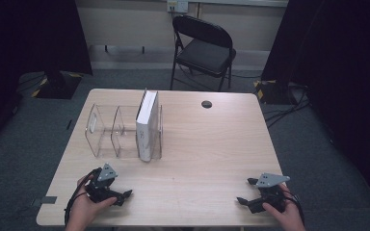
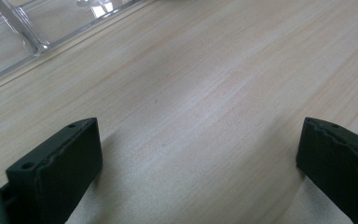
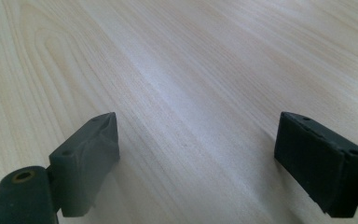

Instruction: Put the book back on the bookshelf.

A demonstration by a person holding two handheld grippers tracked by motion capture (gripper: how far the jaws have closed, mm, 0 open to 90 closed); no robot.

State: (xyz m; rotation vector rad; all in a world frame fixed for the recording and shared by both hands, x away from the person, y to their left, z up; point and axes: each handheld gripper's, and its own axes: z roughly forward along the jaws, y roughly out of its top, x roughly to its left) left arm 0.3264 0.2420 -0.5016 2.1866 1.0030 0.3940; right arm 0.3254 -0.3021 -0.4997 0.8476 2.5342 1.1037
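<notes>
From the high view I have the left tongs [image 1: 125, 195] resting near the front left corner of the tabletop [image 1: 207, 159], spread wide with nothing between them, and the right tongs [image 1: 244, 191] near the front right corner, equally wide and empty. The nearest thing to my left hand is the clear rack [image 1: 111, 131], its long axis running across the tabletop, with a white book [image 1: 147, 126] standing upright in its rightmost slot, spine edge toward me (any lettering on it is too small to read). In the left gripper view the rack [image 2: 23, 42] is cut off at the top left corner. In the right gripper view bare wood [image 3: 191, 70] lies beyond the spread jaws.
</notes>
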